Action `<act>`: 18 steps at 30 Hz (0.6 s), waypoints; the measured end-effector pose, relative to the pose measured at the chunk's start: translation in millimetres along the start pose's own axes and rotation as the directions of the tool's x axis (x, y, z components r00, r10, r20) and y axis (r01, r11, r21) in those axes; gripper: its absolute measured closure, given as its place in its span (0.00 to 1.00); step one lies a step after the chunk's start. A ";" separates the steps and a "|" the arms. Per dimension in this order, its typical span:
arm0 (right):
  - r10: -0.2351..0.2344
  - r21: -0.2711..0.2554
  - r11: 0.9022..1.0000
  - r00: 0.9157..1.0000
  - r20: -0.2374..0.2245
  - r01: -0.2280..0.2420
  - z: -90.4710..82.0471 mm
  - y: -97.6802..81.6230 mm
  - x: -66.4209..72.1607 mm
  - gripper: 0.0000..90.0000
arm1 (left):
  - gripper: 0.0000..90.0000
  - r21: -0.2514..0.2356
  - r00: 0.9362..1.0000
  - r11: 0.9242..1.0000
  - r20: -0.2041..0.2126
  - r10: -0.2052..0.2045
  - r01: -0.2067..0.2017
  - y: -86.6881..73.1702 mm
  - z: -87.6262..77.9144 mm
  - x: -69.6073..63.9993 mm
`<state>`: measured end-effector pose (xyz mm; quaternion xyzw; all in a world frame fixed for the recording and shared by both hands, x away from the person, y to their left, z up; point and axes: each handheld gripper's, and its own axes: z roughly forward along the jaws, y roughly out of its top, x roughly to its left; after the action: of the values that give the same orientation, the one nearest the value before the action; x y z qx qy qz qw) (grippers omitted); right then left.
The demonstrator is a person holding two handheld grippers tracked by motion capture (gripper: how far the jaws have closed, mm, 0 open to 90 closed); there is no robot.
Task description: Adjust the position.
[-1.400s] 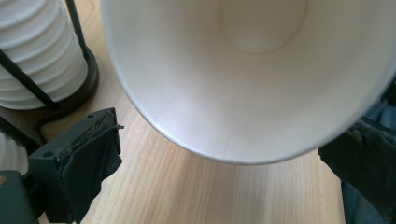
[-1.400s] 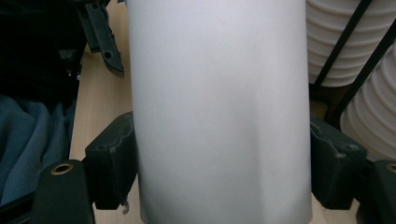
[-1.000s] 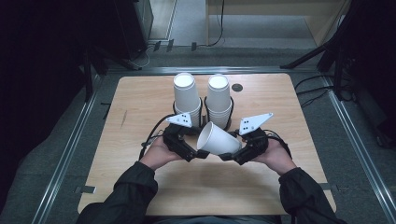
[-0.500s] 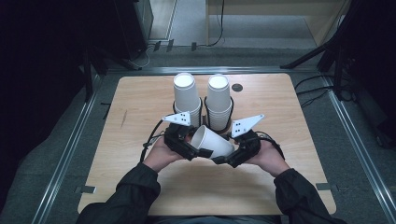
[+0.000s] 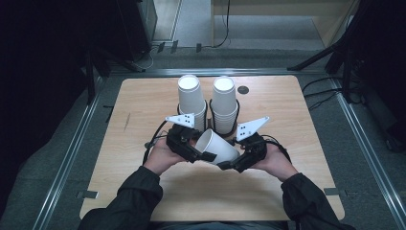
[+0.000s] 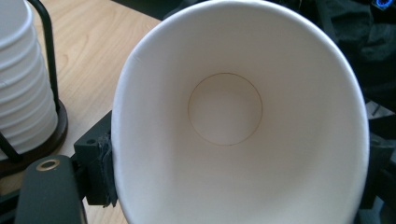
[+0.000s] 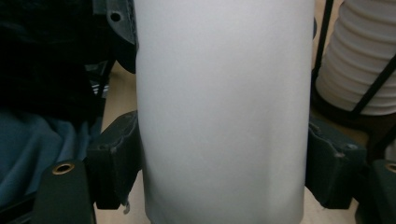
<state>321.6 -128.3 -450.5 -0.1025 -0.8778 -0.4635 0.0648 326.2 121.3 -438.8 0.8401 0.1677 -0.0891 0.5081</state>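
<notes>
Cup handling sits somewhere in its middle stage, as I judge it: one white paper cup is off the two stacks and held tilted in the air above the near half of the wooden table, between both grippers, and it has not yet been set down or slid onto a stack. What is left seems to be passing it fully to one side and placing it. The left stack and the right stack stand upright in their black wire holders, just behind the hands. The right gripper holds the cup by its body near the base; in the right gripper view its two pads press against both sides of the cup's wall, so it is clamped on the cup. The left gripper is at the cup's mouth end; its jaws have just been closing, with the rim between them. In the left gripper view the open mouth faces the camera, a pad lies against the outside of the rim at the left and the rim looks squeezed to an oval, so I read it as gripping too.
</notes>
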 end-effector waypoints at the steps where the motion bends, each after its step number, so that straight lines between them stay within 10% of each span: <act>1: 0.003 0.002 1.000 1.000 0.003 -0.003 -0.2 0.1 0.8 0.23 | 0.17 0.005 1.000 1.000 -0.002 0.004 -0.004 0.5 -0.4 -0.7; 18: 0.050 0.039 0.998 0.993 0.106 -0.054 -17.0 -17.0 0.0 0.18 | 0.17 0.139 0.995 0.990 -0.092 0.038 -0.025 8.9 -7.5 5.9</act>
<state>317.9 -151.7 -454.6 -0.1482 -0.8866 -0.4370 0.0328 334.9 125.2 -429.8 0.8790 0.1716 -0.0528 0.4417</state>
